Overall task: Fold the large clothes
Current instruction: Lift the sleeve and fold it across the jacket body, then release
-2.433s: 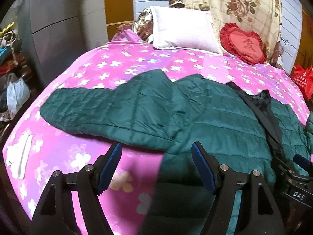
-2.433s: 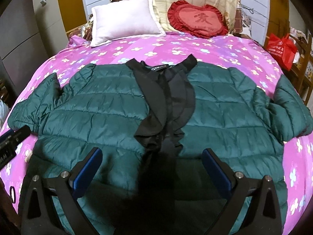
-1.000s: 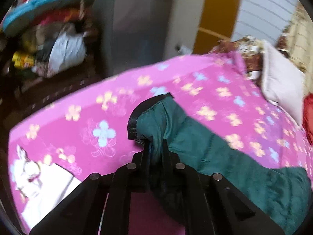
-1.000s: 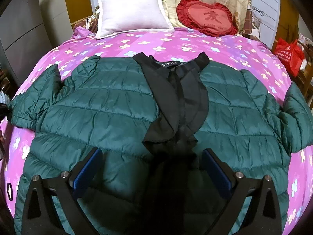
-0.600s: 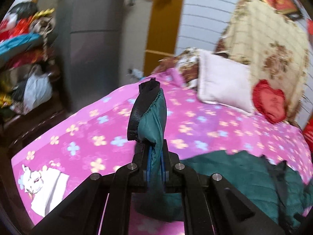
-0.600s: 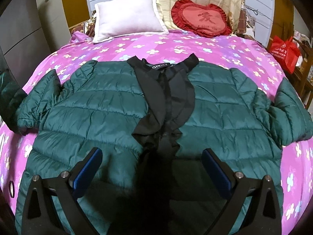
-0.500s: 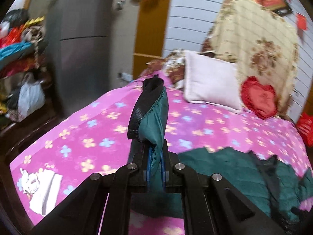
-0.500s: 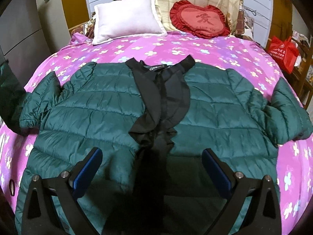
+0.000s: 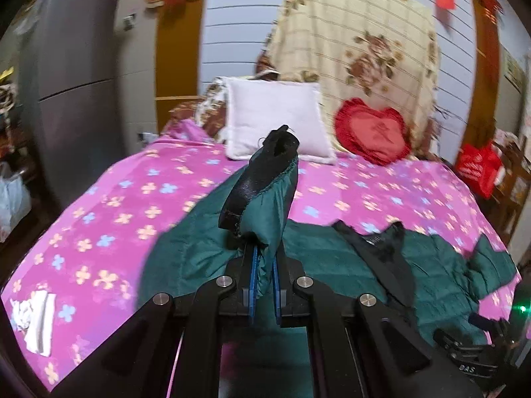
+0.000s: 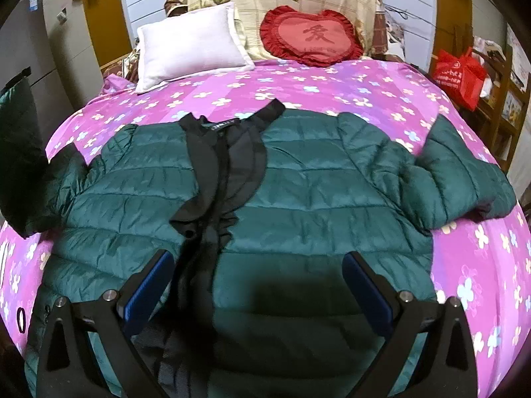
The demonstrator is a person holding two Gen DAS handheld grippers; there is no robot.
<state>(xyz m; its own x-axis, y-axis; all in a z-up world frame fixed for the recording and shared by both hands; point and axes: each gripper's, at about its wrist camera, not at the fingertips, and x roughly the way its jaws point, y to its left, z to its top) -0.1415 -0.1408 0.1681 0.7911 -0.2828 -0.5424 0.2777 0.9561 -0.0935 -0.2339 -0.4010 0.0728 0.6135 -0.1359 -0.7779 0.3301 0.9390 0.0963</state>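
Note:
A dark green quilted jacket point(image 10: 315, 192) with a black collar and placket point(image 10: 225, 156) lies front up on the pink flowered bed point(image 10: 348, 99). My left gripper point(image 9: 264, 272) is shut on the end of the jacket's left sleeve point(image 9: 268, 199), whose black cuff point(image 9: 262, 172) stands up above the jaws. That lifted sleeve point(image 10: 20, 152) hangs at the left edge of the right wrist view. My right gripper point(image 10: 255, 292) hovers open over the jacket's lower front, nothing between its fingers. The other sleeve point(image 10: 464, 179) lies bent at the right.
A white pillow point(image 10: 189, 49) and a red heart cushion point(image 10: 308, 36) lean at the head of the bed. A grey cabinet point(image 9: 76, 83) stands left of the bed. A red bag point(image 10: 458, 73) sits on the right. A white cloth point(image 9: 36, 325) lies near the bed's left corner.
My left gripper has lifted the sleeve end off the bed and swung it rightward over the jacket's body. The right gripper has shifted slightly and stays open.

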